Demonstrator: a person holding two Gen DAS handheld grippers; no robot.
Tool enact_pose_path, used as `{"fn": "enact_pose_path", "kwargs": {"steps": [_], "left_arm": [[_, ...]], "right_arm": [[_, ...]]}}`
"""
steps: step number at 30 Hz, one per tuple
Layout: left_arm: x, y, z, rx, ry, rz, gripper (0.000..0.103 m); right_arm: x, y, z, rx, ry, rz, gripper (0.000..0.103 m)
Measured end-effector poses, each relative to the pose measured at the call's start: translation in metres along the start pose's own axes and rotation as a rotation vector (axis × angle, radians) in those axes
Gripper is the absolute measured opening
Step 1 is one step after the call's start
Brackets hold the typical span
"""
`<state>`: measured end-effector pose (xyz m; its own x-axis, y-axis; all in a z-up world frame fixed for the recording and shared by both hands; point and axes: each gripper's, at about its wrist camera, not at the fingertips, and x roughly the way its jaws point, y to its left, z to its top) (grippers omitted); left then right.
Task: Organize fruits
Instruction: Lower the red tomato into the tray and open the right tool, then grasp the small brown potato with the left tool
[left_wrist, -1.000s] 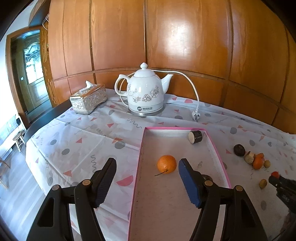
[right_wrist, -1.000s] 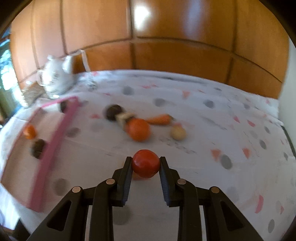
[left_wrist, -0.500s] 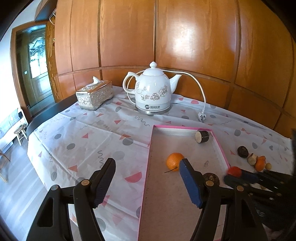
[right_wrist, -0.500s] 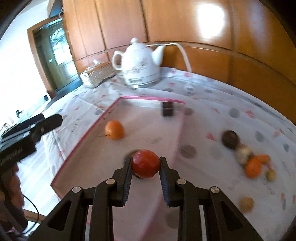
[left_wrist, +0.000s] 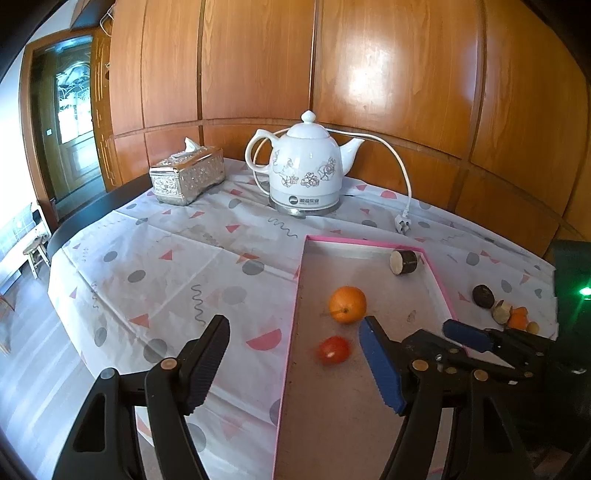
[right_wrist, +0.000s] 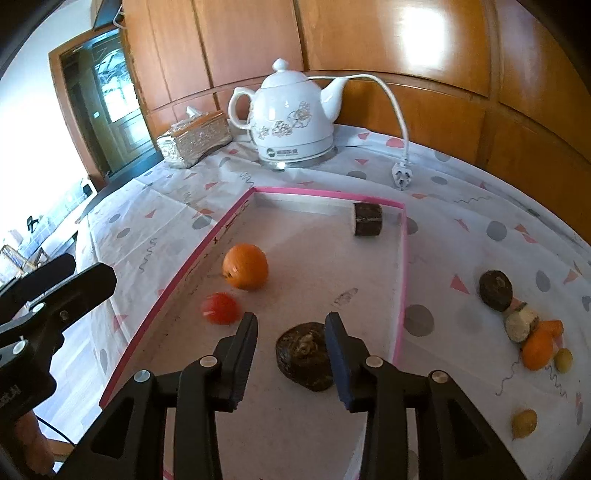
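Black grippers (right_wrist: 290, 334) — blue pads (left_wrist: 380, 365), brass screws

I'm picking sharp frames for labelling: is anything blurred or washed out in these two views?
Left wrist view: the small red tomato in the pink-rimmed tray is smeared by motion, while the round orange stays crisp; glare sits on the wood panelling. Right wrist view: the tomato is again soft; the doorway side is blown out white.
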<state>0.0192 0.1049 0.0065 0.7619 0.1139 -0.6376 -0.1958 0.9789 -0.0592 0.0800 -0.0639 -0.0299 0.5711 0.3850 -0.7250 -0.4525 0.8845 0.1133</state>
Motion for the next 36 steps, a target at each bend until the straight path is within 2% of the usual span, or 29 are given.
{"fn": "enact_pose_path", "kwargs": {"steps": [11, 19, 25, 31, 34, 36], "left_arm": [[0.002, -0.016, -0.005, 0.033, 0.025, -0.041, 0.074], [0.004, -0.037, -0.011, 0.095, 0.051, -0.105, 0.074], [0.002, -0.071, -0.014, 0.187, 0.067, -0.210, 0.074], [0.002, -0.119, -0.016, 0.301, 0.088, -0.321, 0.072], [0.004, -0.146, -0.019, 0.353, 0.116, -0.385, 0.066], [0.011, -0.163, -0.021, 0.372, 0.154, -0.436, 0.059]], "right_arm": [[-0.041, -0.042, -0.019, 0.109, -0.069, -0.105, 0.038], [-0.077, -0.107, -0.054, 0.254, -0.088, -0.227, 0.038], [-0.106, -0.167, -0.093, 0.407, -0.076, -0.361, 0.038], [-0.118, -0.208, -0.123, 0.506, -0.042, -0.471, 0.038], [-0.120, -0.217, -0.131, 0.533, -0.039, -0.481, 0.038], [-0.120, -0.218, -0.133, 0.534, -0.039, -0.487, 0.038]]}}
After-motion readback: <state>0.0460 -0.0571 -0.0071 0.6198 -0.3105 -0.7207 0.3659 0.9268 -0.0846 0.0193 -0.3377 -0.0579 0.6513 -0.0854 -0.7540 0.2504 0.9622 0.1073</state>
